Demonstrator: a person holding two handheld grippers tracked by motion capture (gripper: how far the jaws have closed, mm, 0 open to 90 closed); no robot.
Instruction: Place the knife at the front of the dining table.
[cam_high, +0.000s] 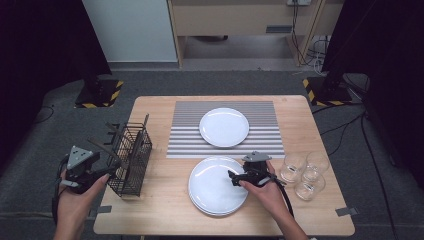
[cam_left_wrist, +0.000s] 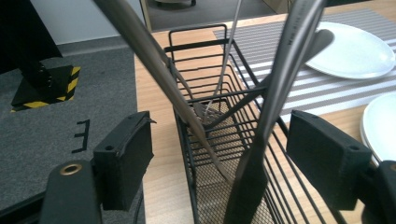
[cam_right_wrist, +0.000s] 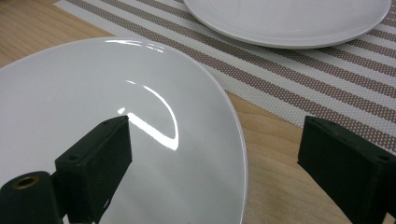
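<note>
A black wire cutlery basket (cam_high: 131, 156) stands at the table's left edge with several metal utensils (cam_high: 106, 145) leaning out of it. My left gripper (cam_high: 111, 171) is right beside the basket, on its left. In the left gripper view my left gripper (cam_left_wrist: 219, 149) is open. One dark utensil handle (cam_left_wrist: 273, 102) rises between the pads, and neither pad presses on it. A stack of white plates (cam_high: 215, 192) lies at the front centre. My right gripper (cam_high: 233, 176) is open, and in the right gripper view it (cam_right_wrist: 215, 163) straddles the top plate's right rim (cam_right_wrist: 233, 135).
A second white plate (cam_high: 224, 126) lies on the striped placemat (cam_high: 185, 127) in the middle of the table. Three clear glasses (cam_high: 305, 175) stand at the right, close to my right hand. The wooden table (cam_high: 160, 210) has bare room along its front.
</note>
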